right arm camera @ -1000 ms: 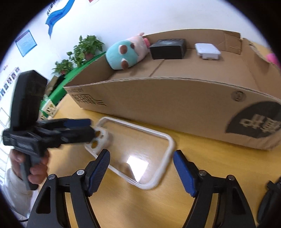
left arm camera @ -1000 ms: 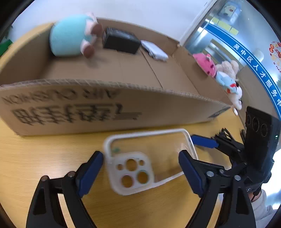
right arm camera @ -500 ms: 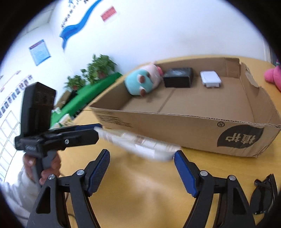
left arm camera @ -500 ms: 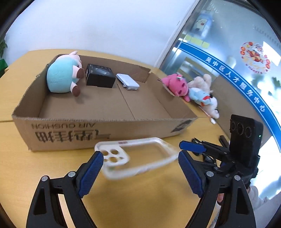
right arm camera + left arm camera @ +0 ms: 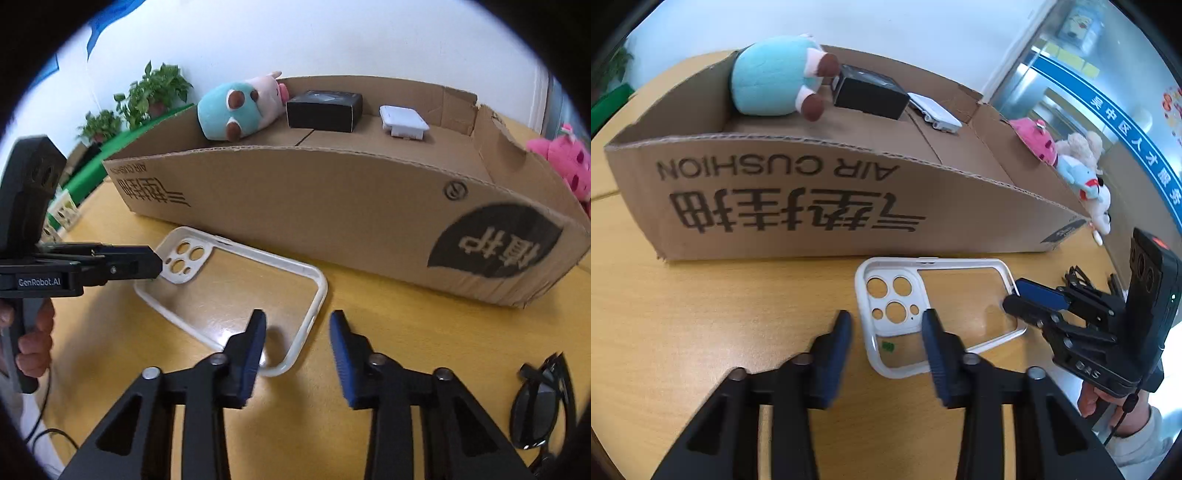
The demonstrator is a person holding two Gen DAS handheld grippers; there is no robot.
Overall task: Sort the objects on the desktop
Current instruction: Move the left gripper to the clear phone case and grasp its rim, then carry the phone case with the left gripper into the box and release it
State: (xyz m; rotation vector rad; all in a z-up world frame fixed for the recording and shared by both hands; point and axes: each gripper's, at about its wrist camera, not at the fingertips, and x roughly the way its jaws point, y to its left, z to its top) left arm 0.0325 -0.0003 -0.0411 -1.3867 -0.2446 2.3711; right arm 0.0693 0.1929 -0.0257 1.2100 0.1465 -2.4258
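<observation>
A clear phone case with a white rim [image 5: 934, 310] lies flat on the wooden table in front of the cardboard box [image 5: 798, 206]. My left gripper [image 5: 886, 332] has its jaws partly closed around the case's left rim at the camera end, with a gap left. My right gripper [image 5: 297, 332] is likewise half closed around the case's [image 5: 236, 295] other end rim. Each gripper shows in the other's view: the right [image 5: 1034, 299], the left [image 5: 147, 264]. The box holds a teal plush [image 5: 775, 77], a black box [image 5: 868, 94] and a white device [image 5: 934, 112].
Black sunglasses [image 5: 543, 402] lie on the table at the right. A pink plush [image 5: 1036, 142] and more plush toys [image 5: 1082, 173] sit beyond the box's right end. Potted plants [image 5: 155, 92] stand at the back left.
The case hung tilted above the table half a second ago; now it lies flat. Both grippers' jaws have narrowed from wide open and sit around the case's ends.
</observation>
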